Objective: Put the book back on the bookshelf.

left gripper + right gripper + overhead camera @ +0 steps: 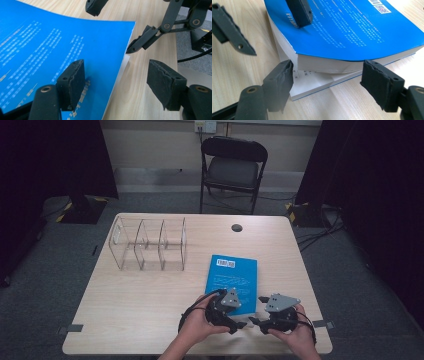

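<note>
A blue paperback book (pixel 231 272) lies flat on the wooden table (pixel 140 305), right of centre, its near edge by both grippers. My left gripper (pixel 239 325) is open. In the left gripper view one of its pads (pixel 72 82) rests over the blue cover (pixel 50 45) and the other hangs over bare wood. My right gripper (pixel 256 321) faces it from the right, also open. In the right gripper view the cover and a thick block of pages (pixel 324 63) bow upward at the near corner. Lower pages (pixel 312 85) lie flat beneath, between that gripper's (pixel 329 75) spread jaws.
A clear acrylic organizer (pixel 148 245) with three compartments stands at the back left of the table. A dark round cable hole (pixel 237 227) sits near the far edge. A black folding chair (pixel 232 167) stands behind the table. Bare wood stretches left of the book.
</note>
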{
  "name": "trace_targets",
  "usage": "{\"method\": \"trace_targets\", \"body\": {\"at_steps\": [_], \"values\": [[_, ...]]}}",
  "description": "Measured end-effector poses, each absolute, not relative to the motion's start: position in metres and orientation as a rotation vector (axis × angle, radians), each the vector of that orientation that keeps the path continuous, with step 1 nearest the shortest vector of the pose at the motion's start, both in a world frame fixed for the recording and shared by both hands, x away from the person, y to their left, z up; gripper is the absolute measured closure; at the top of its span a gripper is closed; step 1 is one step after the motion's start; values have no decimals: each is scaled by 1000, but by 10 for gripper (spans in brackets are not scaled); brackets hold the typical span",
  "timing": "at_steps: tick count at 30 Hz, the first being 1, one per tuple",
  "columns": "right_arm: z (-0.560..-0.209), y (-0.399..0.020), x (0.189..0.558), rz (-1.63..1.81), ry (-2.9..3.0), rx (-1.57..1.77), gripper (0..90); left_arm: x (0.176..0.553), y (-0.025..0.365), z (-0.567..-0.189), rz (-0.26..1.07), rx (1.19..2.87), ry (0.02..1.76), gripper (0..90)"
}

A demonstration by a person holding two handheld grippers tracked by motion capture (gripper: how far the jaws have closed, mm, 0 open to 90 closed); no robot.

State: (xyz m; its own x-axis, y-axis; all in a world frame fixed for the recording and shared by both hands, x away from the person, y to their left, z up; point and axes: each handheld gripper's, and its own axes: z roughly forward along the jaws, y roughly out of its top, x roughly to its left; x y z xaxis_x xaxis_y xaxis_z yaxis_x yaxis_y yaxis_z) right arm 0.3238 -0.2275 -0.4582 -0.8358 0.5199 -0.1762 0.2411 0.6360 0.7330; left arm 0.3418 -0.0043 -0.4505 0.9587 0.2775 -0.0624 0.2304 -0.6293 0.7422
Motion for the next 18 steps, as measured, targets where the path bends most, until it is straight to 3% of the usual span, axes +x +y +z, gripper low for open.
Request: {"method": "trace_targets", "body": {"at_steps": [3,5,10,18], "values": [[-457,-228,323,1080,2472,613,202,342,-9,-451,49,2272,351,319],[-447,-228,320,1172,2408,591,242,341,-15,-453,40,2291,326,324],[-445,-224,321,1149,2432,572,241,341,-11,-455,50,2307,357,310],[-469,-226,323,1110,2518,636,221,343,3,-462,145,2352,293,287]]}}
